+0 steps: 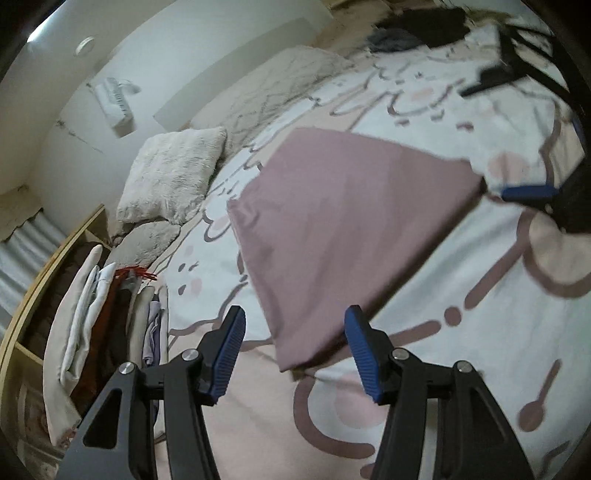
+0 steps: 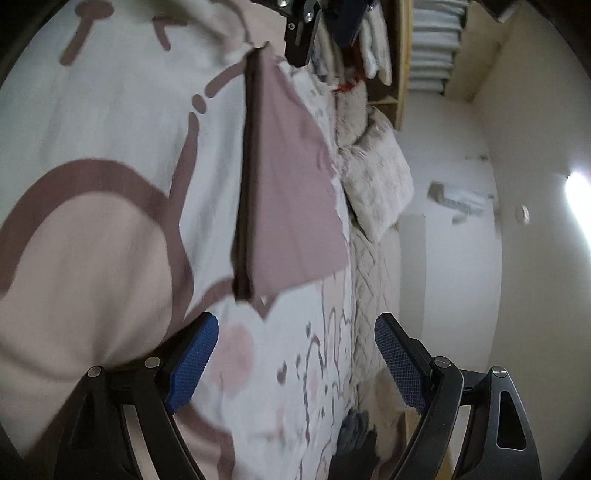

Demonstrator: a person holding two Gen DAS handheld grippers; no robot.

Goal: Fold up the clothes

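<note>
Blue pads [image 1: 231,354] of the left gripper [image 1: 293,350] frame the near corner of a folded pink cloth [image 1: 343,229], which lies flat on the patterned bed [image 1: 461,369], its far corner just beside the right gripper [image 1: 532,194]. Both sets of jaws stand wide apart and hold nothing; neither visibly touches the cloth, though blur at the far corner leaves contact there uncertain. From the right wrist view the cloth [image 2: 291,192] shows a dark stacked edge of layers, with the right gripper [image 2: 295,362] poised short of its nearest corner.

Judging by the neat rectangle, the fold looks largely made. Any further fold would be best done by pinching all layers at 2 corners of 1 edge together and carrying them across level, so the layers do not slide apart.

Beyond the cloth lie 2 pillows [image 1: 171,177], a pile of clothes [image 1: 110,325] beside the bed and a dark heap [image 1: 417,26] at its far end.
</note>
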